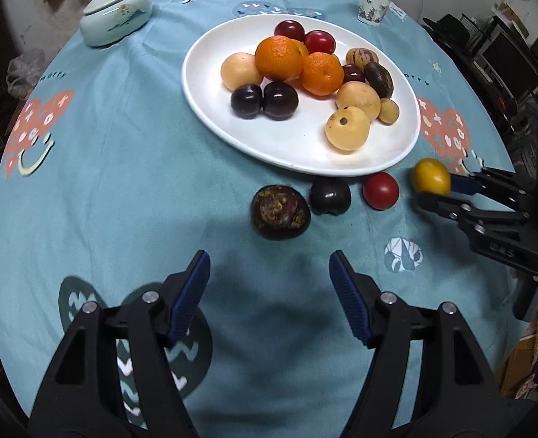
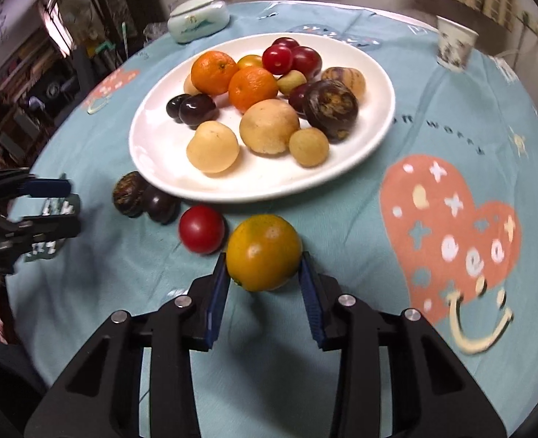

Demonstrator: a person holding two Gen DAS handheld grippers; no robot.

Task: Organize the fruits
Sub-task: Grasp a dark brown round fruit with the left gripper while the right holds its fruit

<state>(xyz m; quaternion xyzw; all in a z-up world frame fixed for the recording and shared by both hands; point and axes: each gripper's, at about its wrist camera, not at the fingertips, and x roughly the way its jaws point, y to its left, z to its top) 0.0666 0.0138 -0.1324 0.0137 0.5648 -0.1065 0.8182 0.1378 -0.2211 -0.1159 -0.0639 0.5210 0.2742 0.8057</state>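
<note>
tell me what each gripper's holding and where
Right gripper pinches the yellow fruit across its sides. Left gripper is open, holding nothing.

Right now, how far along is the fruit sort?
Mostly done: the white plate already holds the bulk of the fruit. In hand: the right tool is shut on the yellow fruit. Left: the red fruit, dark plum and brown mottled fruit on the cloth. The left tool is open.

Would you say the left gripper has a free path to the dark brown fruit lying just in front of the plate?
Probably yes: the left gripper is open, pointing at the brown fruit, with only bare tablecloth between them.
</note>
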